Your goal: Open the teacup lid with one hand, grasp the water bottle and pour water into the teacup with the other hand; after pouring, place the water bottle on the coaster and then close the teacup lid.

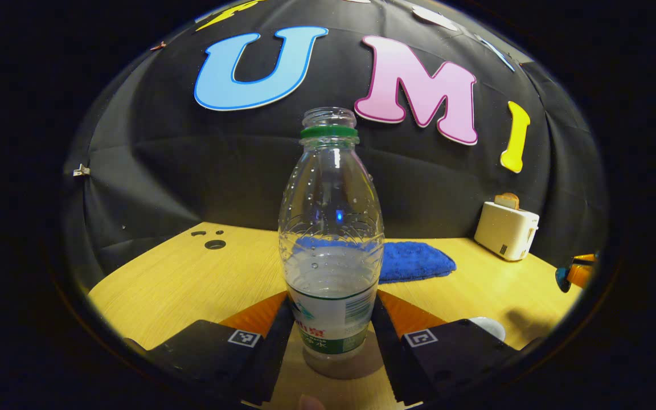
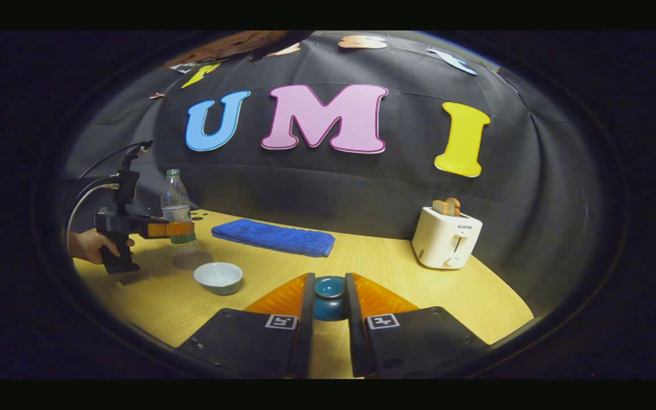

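1. In the left gripper view, our left gripper (image 1: 332, 336) has its fingers on both sides of the water bottle (image 1: 331, 239). The fingers press on the bottle's lower part, at the label.
2. The bottle stands upright between the fingers. It has no cap, and it is about half full of water.
3. The bottle's bottom sits on a grey round coaster (image 1: 344, 367) on the wooden surface (image 1: 191, 285).
4. Past the bottle, a bit to the right of the fingers, lies a blue cloth (image 1: 416, 261). Farther right stands a white toaster (image 1: 506, 228) with bread in it.
5. Just by the right finger we see the rim of a small white cup (image 1: 490, 326).
6. In the right gripper view, our right gripper (image 2: 328, 319) holds a small blue lid (image 2: 329, 299). The fingers are close together, with the lid between them. They look like they pinch it.
7. Far off to the left of these fingers we see a hand (image 2: 91, 246) holding the other gripper on the bottle.
8. The open white cup sits on the surface to the left of the fingers, near the bottle and coaster.
9. The blue cloth lies ahead and a bit left of these fingers. The toaster stands ahead to their right.
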